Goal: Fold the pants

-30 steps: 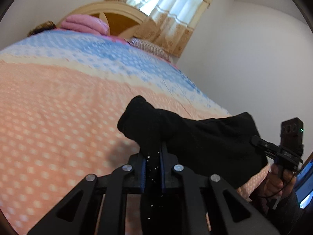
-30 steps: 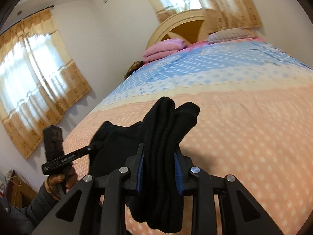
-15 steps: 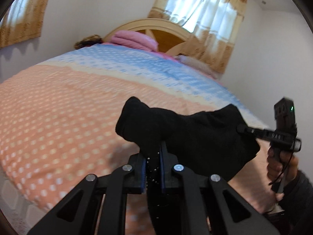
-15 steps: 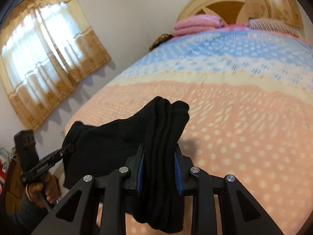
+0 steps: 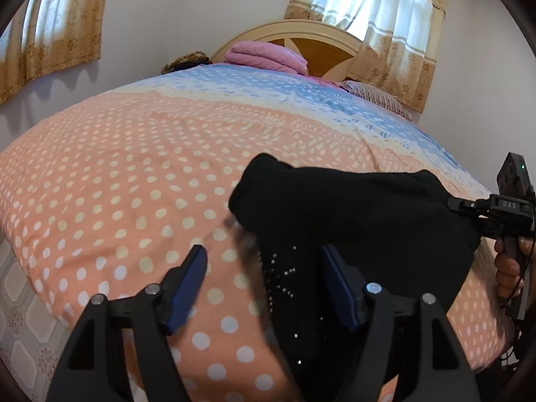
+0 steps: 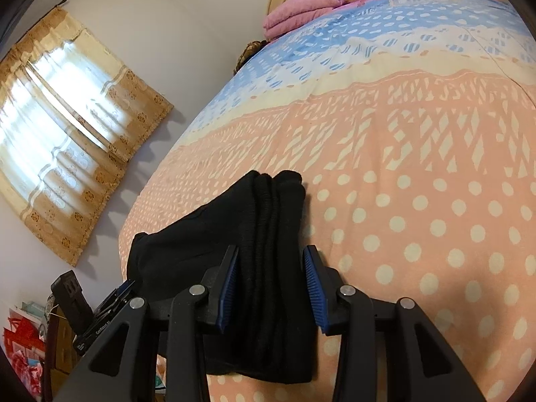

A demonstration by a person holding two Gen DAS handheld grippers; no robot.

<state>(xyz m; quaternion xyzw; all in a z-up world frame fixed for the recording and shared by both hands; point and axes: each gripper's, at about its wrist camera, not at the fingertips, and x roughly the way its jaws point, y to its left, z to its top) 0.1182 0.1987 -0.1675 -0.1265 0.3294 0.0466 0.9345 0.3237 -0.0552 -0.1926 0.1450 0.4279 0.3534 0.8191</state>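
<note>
The black pants (image 5: 351, 207) lie folded in a thick bundle on the dotted orange bedcover (image 5: 117, 184), near the bed's front edge. My left gripper (image 5: 263, 264) stands open and its jaws are still opening. The cloth lies between them against the right finger, with bare cover by the left finger. In the right wrist view the stacked folds of the pants (image 6: 268, 221) run between the blue pads of my right gripper (image 6: 271, 274). Its jaws are opening too, and the pads stand just off the cloth. A hand (image 5: 509, 268) holds the right gripper's handle.
A folded pink blanket (image 5: 268, 55) and a striped pillow (image 5: 375, 95) lie at the headboard end. Patterned floor tiles (image 5: 20, 301) show past the bed's left edge. Curtained windows (image 6: 67, 117) line the walls. Red bags (image 6: 23, 351) sit on the floor at lower left.
Both grippers came down toward the bed with the pants. The left jaws went from shut on the cloth to wide open. The right jaws have parted off the bundle.
</note>
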